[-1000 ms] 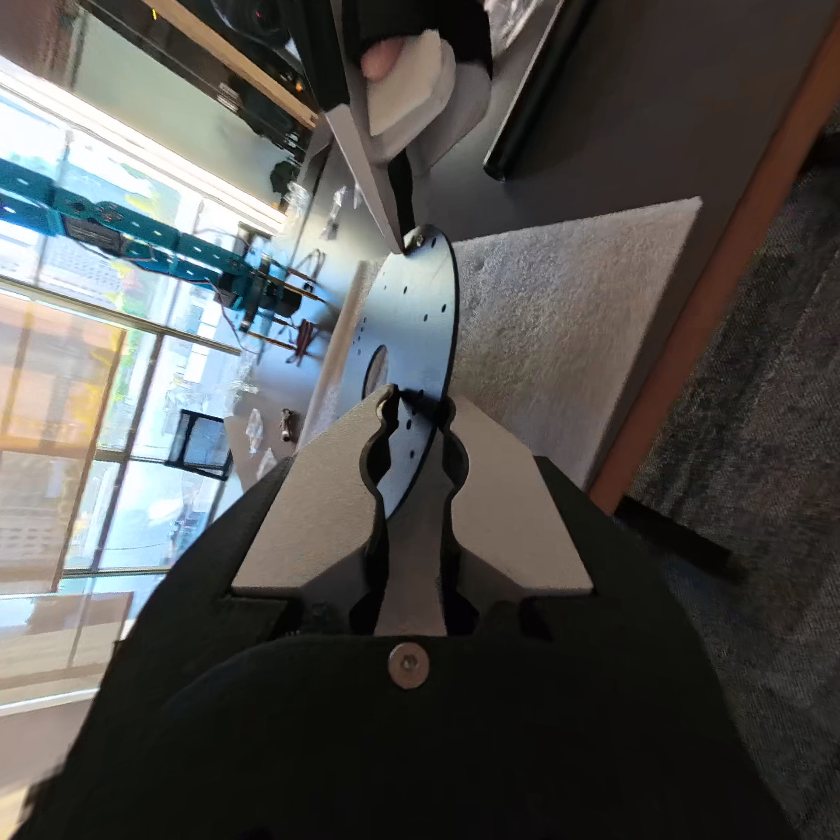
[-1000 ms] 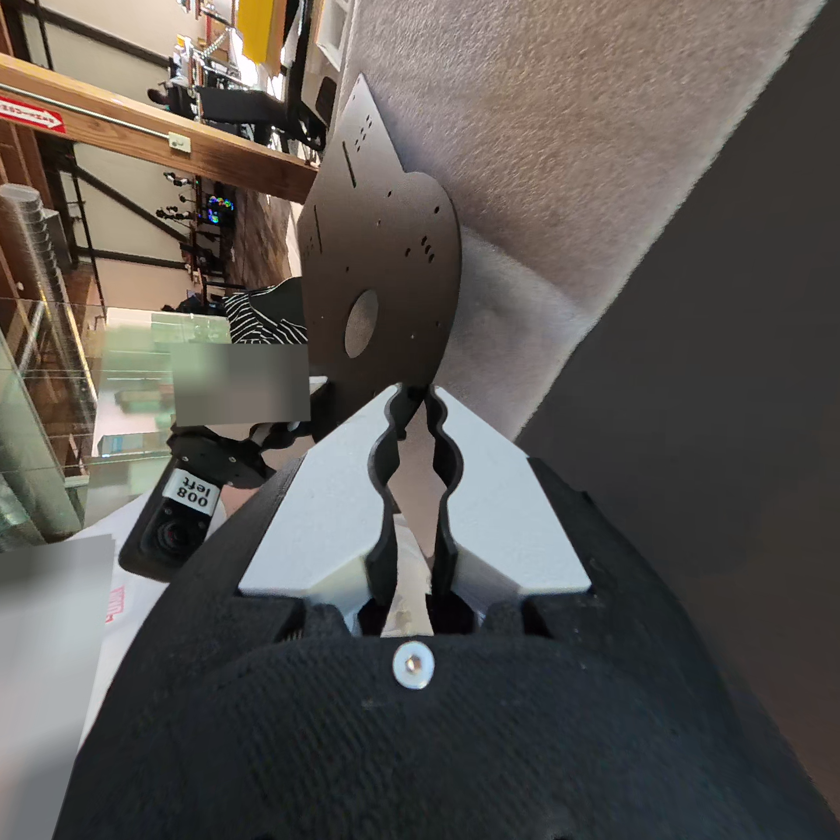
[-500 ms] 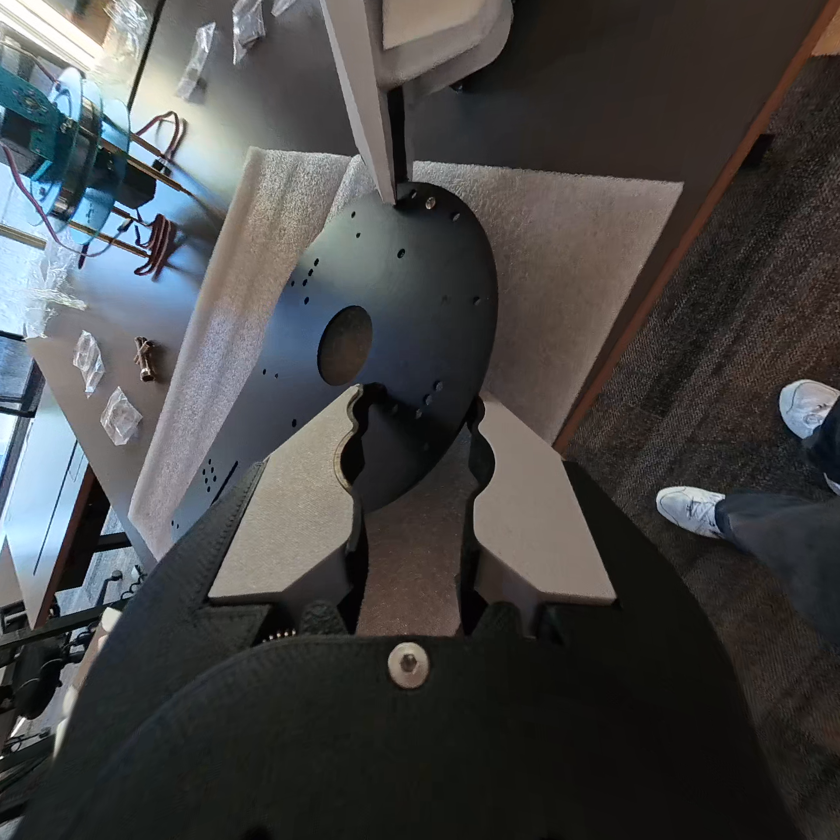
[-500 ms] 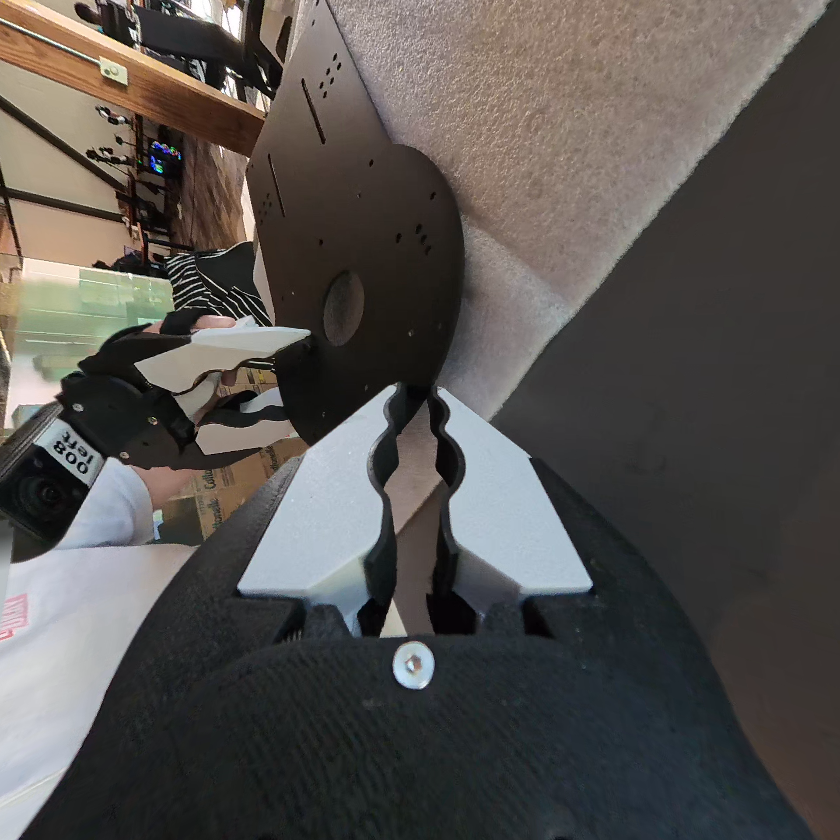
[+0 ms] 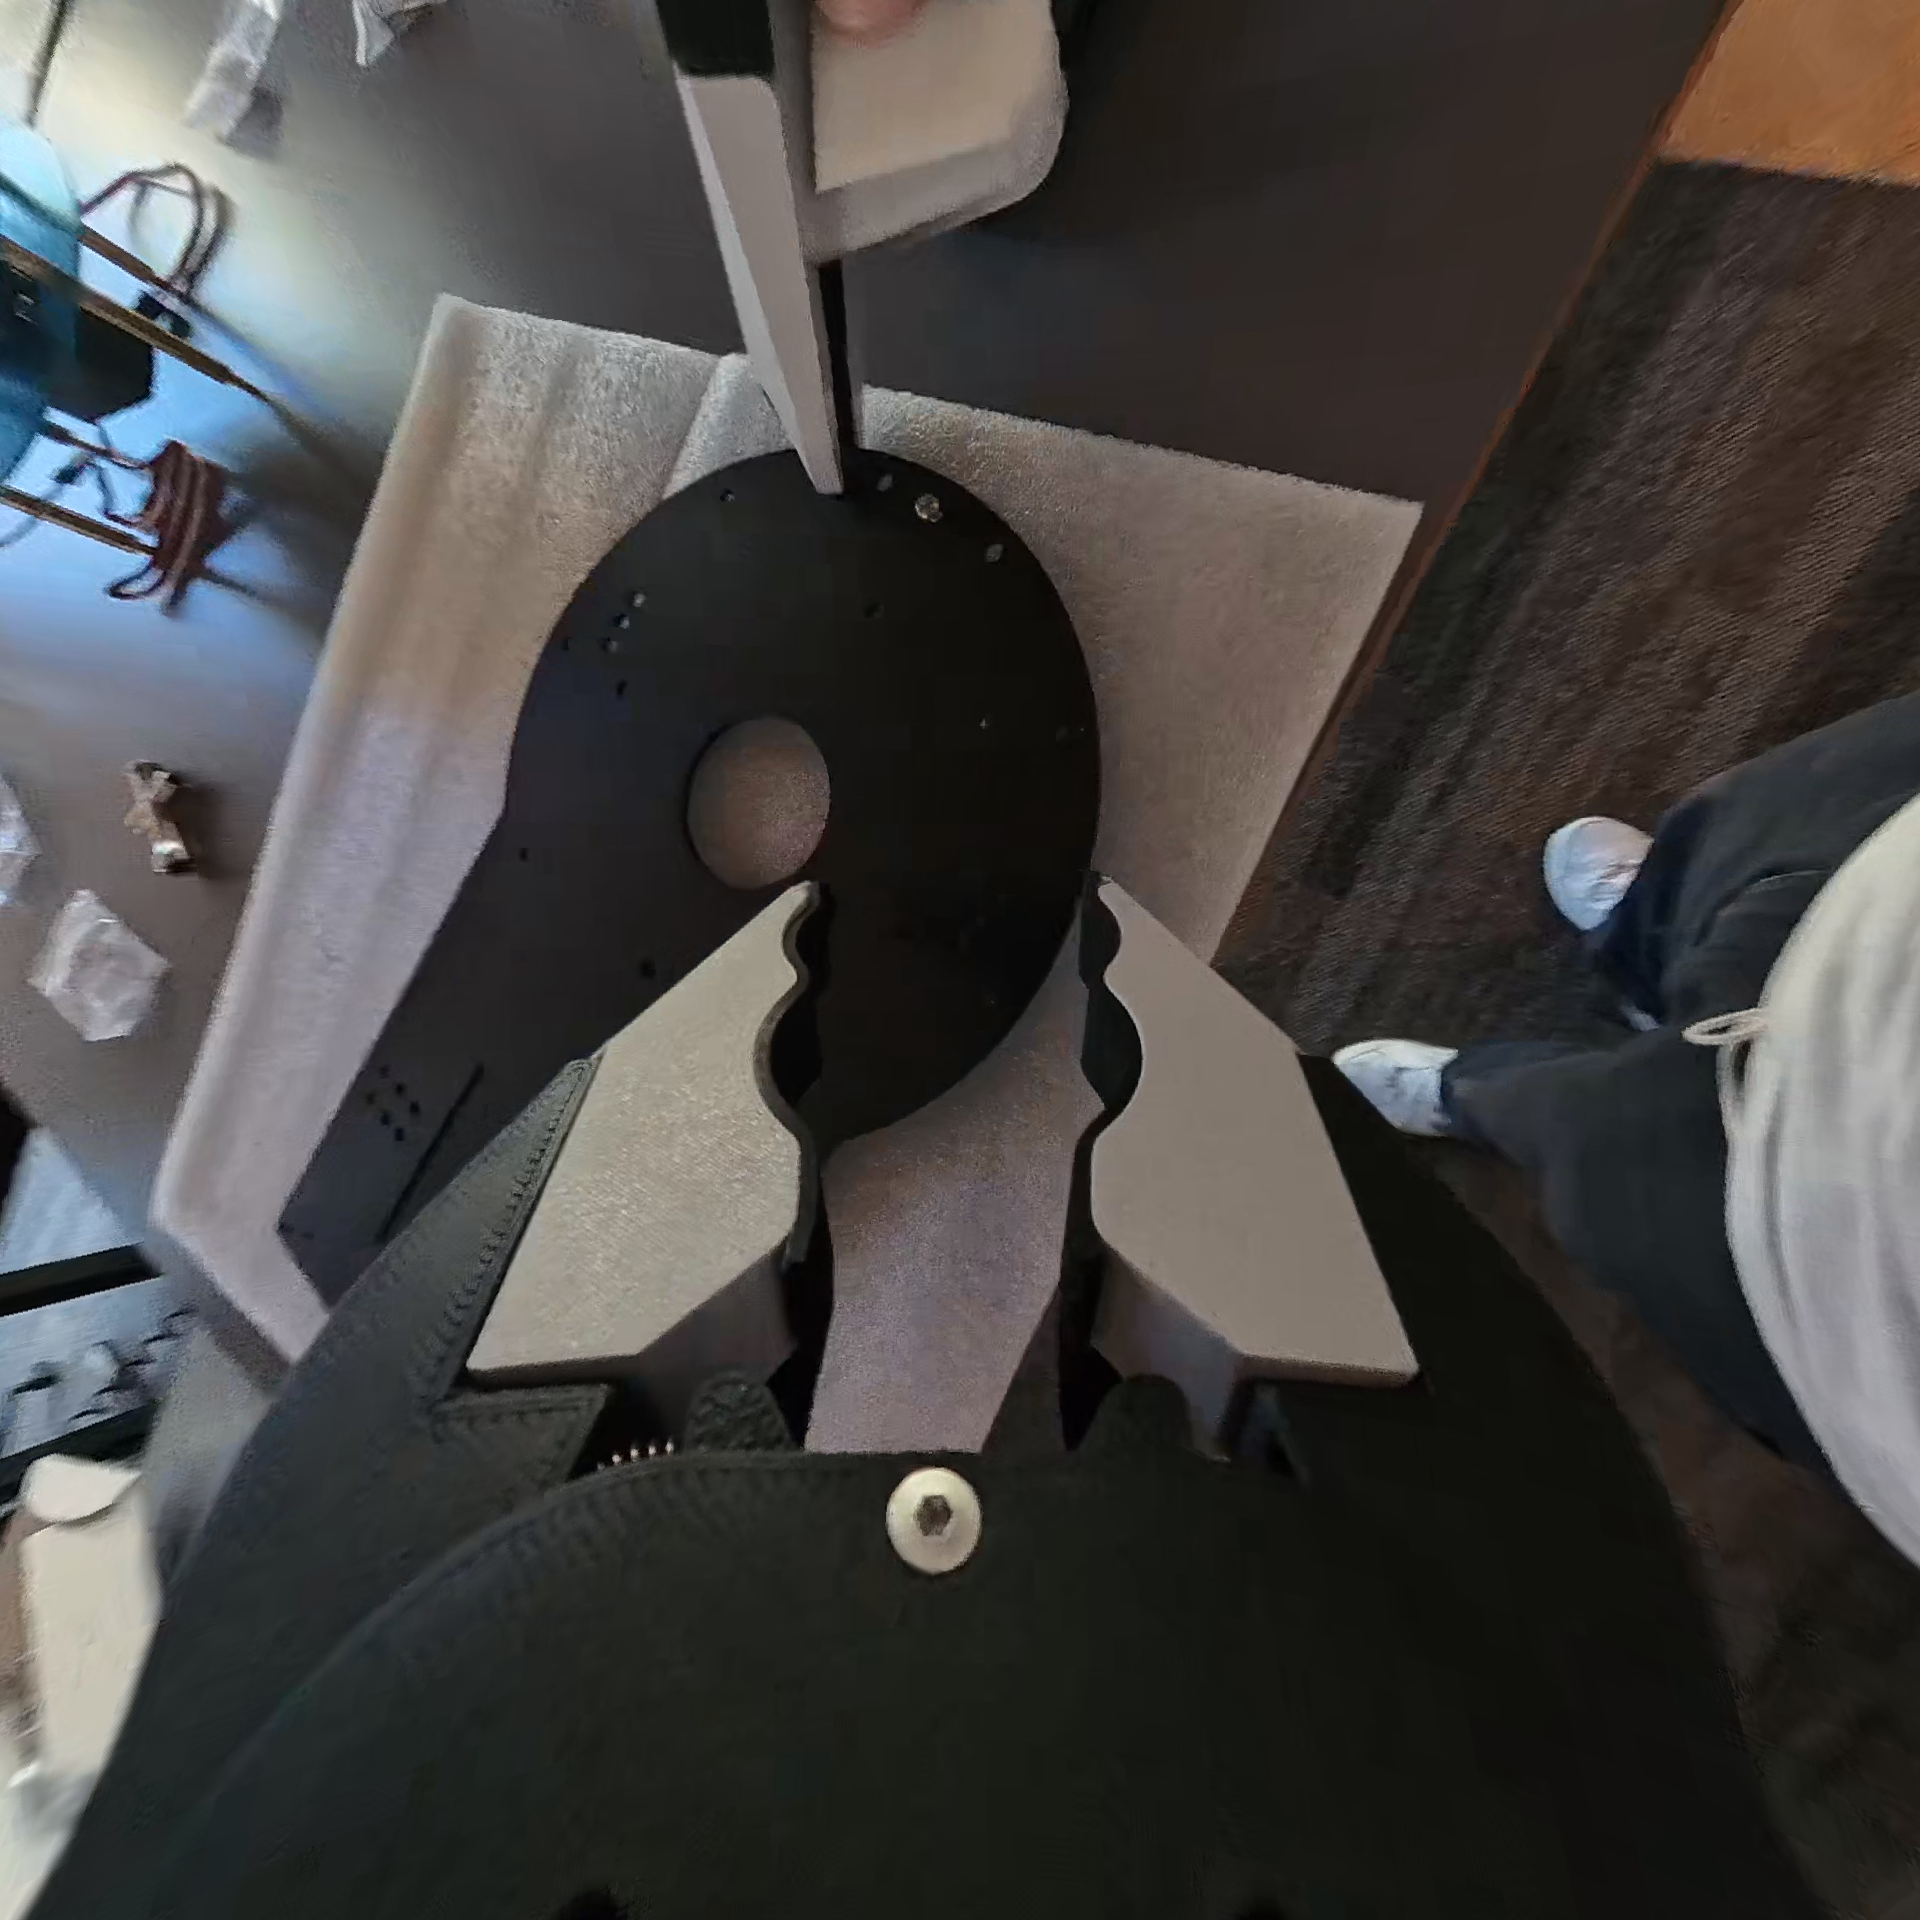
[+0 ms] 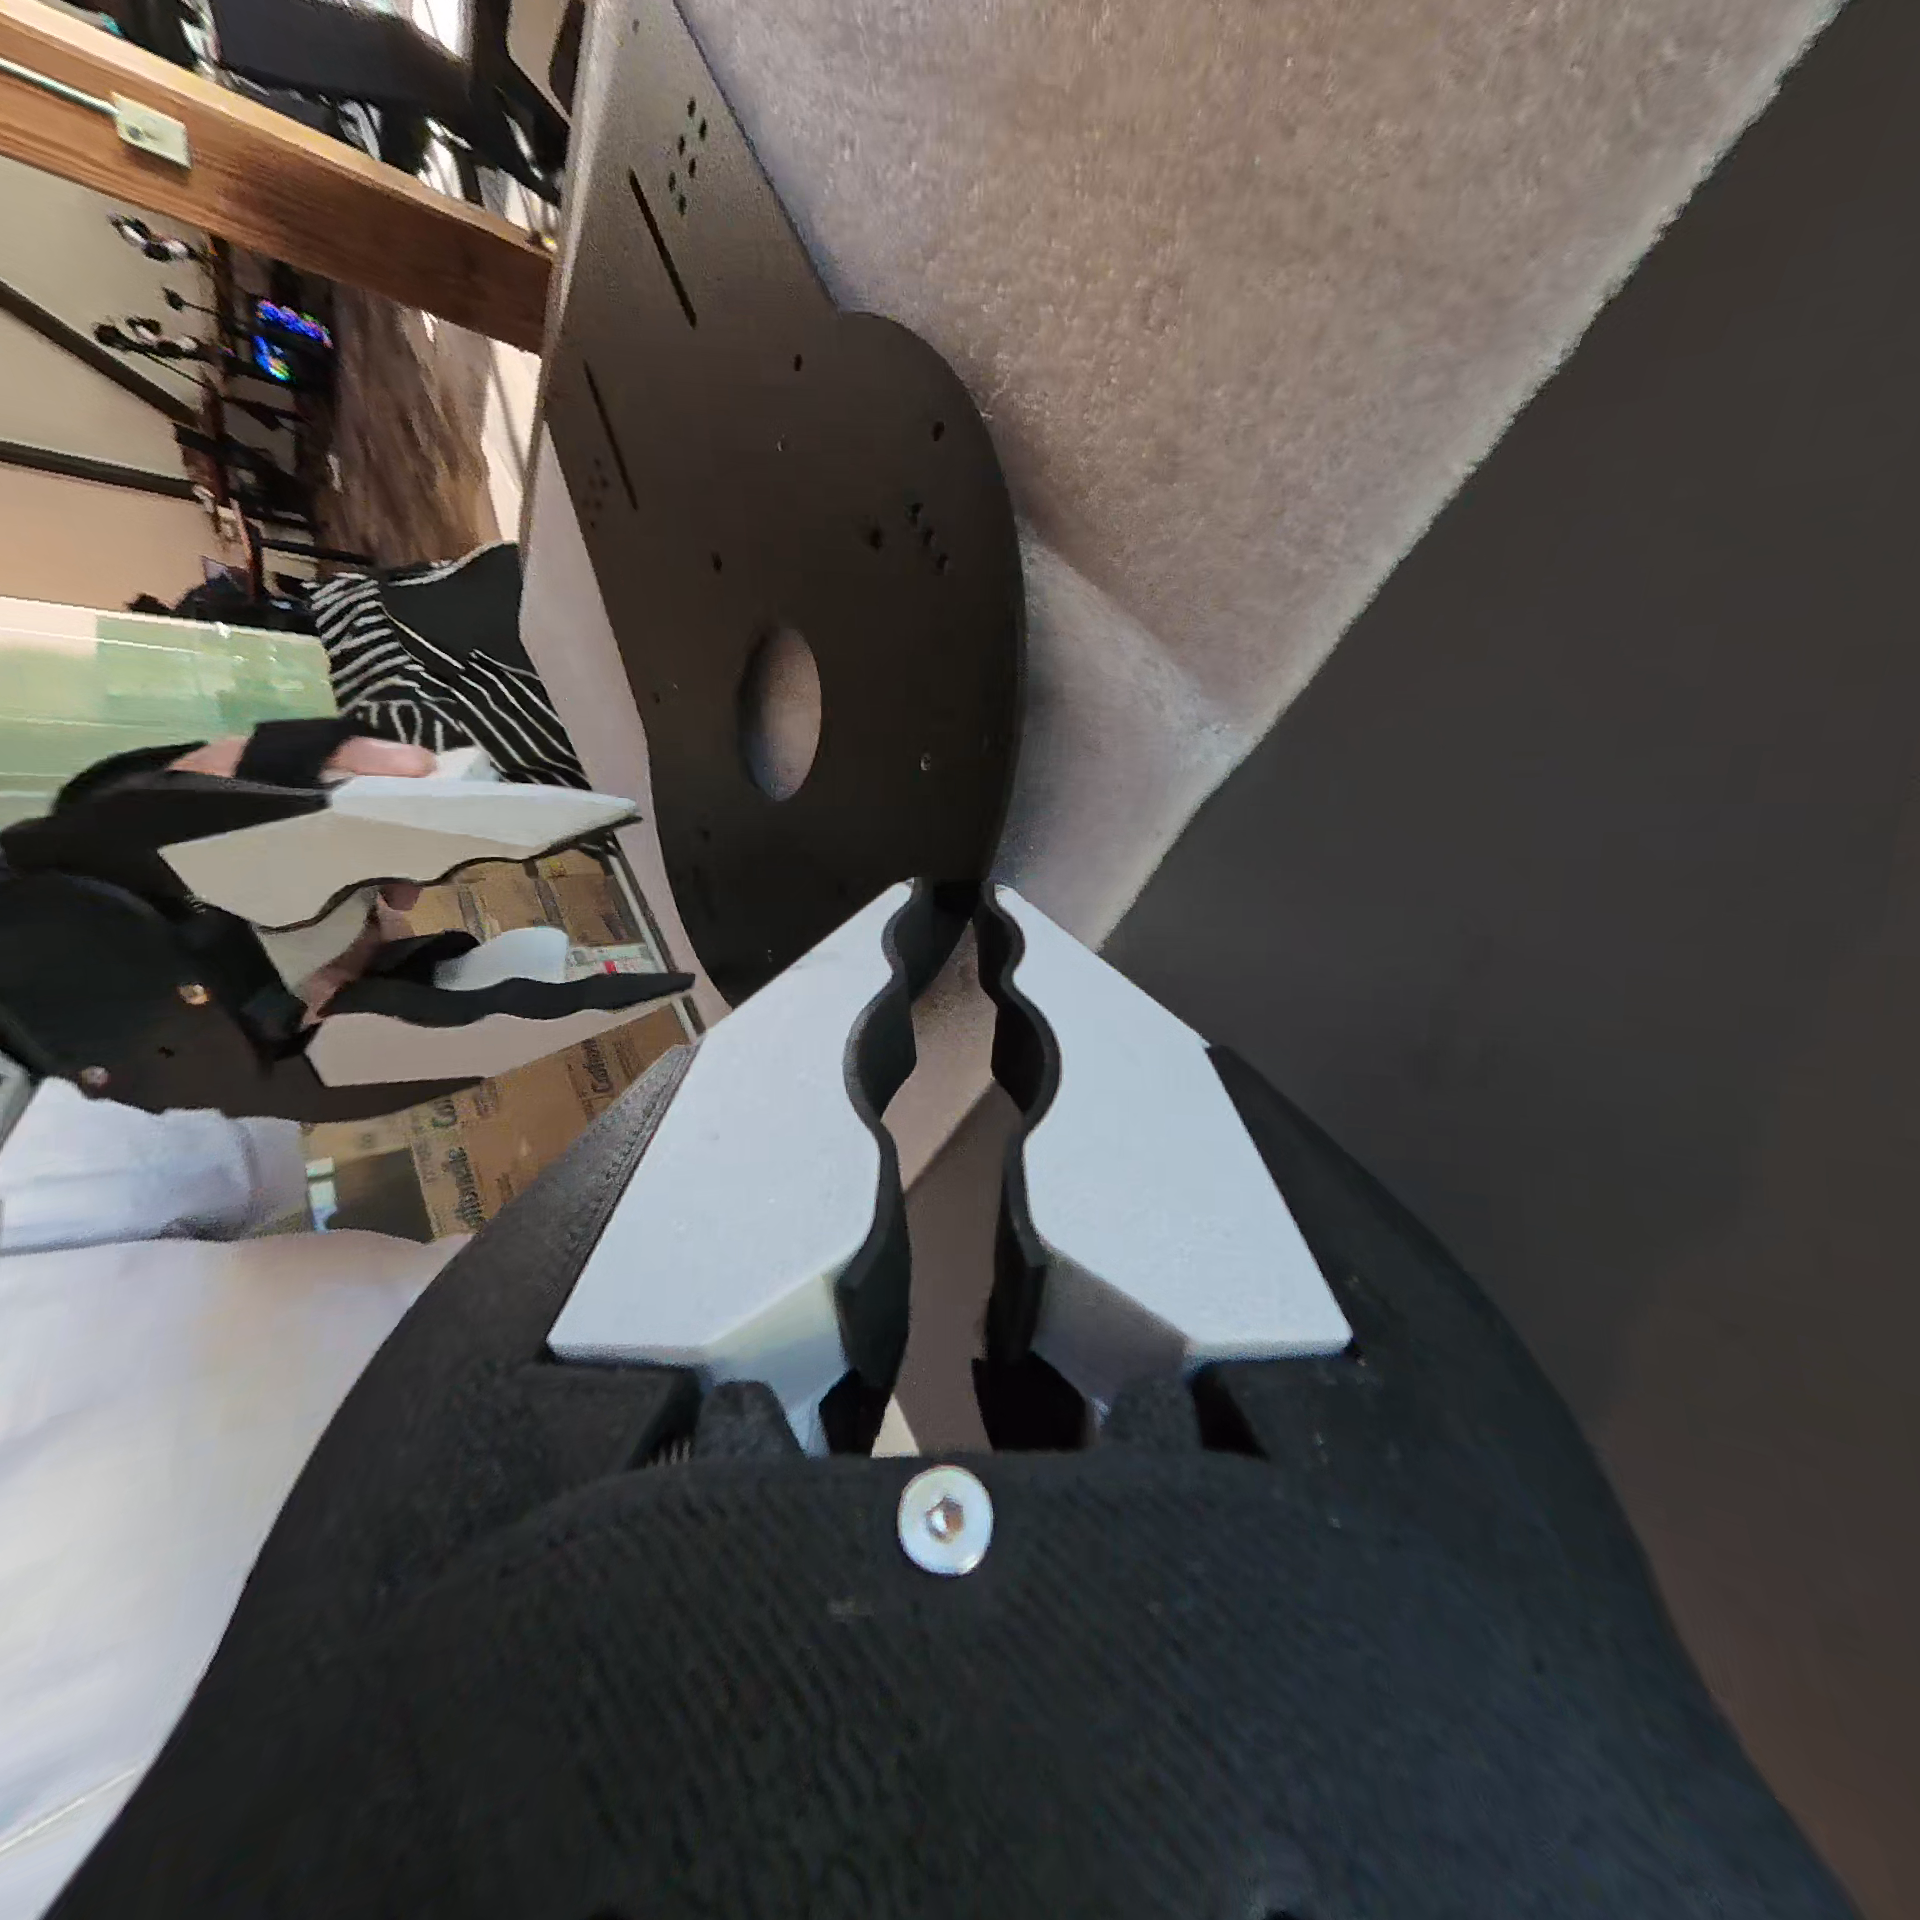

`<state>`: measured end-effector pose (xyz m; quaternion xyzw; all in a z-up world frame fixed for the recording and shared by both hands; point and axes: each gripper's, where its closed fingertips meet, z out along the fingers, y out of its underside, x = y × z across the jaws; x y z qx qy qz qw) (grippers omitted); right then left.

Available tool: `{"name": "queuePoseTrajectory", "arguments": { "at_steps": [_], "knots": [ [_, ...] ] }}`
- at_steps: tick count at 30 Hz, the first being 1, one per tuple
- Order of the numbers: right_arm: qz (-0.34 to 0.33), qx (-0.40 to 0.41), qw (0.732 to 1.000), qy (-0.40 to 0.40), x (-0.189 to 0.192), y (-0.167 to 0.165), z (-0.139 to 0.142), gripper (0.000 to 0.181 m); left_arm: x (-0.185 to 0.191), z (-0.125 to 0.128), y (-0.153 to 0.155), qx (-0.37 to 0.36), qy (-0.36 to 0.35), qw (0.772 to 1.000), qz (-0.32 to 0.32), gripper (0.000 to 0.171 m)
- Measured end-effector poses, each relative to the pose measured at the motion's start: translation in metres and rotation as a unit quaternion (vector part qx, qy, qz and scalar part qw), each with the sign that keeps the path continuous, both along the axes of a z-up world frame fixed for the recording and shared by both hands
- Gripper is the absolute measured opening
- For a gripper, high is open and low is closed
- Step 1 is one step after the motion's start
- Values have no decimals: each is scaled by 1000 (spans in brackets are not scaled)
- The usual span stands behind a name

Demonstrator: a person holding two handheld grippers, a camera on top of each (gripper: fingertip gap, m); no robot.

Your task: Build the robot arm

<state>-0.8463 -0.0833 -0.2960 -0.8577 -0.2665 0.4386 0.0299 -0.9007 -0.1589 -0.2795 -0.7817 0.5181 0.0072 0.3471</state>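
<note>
A flat black plate (image 5: 883,644) with a round hole and several small holes lies over a grey foam mat (image 5: 1195,582). My left gripper (image 5: 951,894) is open and empty, its jaws spread over the plate's near rounded edge. My right gripper (image 5: 831,478) is shut on the plate's far edge. In the right wrist view my right gripper (image 6: 945,894) pinches the rim of the plate (image 6: 831,499), which stands tilted off the mat (image 6: 1195,260). The open left gripper (image 6: 660,894) hangs just beside the plate, not touching it.
The mat lies on a dark table (image 5: 1247,260) near its wooden edge. Small clear bags (image 5: 99,966), a metal part (image 5: 156,821) and a teal frame with wires (image 5: 62,343) sit to the left. A person's legs and shoes (image 5: 1392,1081) stand on carpet at right. My hands' fingertips stand some 10 cm from each other.
My left gripper opened, let go of the plate and drew back. The plate swung from edge-on to nearly flat over the mat. My right gripper stayed shut on it.
</note>
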Motion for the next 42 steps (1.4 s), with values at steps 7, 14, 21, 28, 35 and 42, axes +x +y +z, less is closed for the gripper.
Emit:
{"name": "queuePoseTrajectory", "arguments": {
  "at_steps": [7, 14, 21, 28, 35, 42],
  "knots": [
    [8, 18, 1000, -4, 0, 2, 0, 7, 7, 11, -4, -99, -138, 985, -8, 54],
    [22, 71, 996, -39, 10, 10, 4, 13, 6, 12, 9, -101, -166, 981, -14, 52],
    [125, 281, 948, -88, 48, 8, 32, 18, 26, 13, 34, -108, -172, 978, -52, 47],
    [235, 390, 864, -214, 131, -2, 16, 29, 32, -8, 51, -151, -156, 975, -53, 49],
    [257, 377, 858, -235, 144, 4, -6, 34, 29, -8, 54, -145, -161, 976, -26, 53],
    [287, 384, 842, -247, 140, 7, -5, 16, 12, 23, 40, -129, -270, 953, 43, 50]
  ]
}}
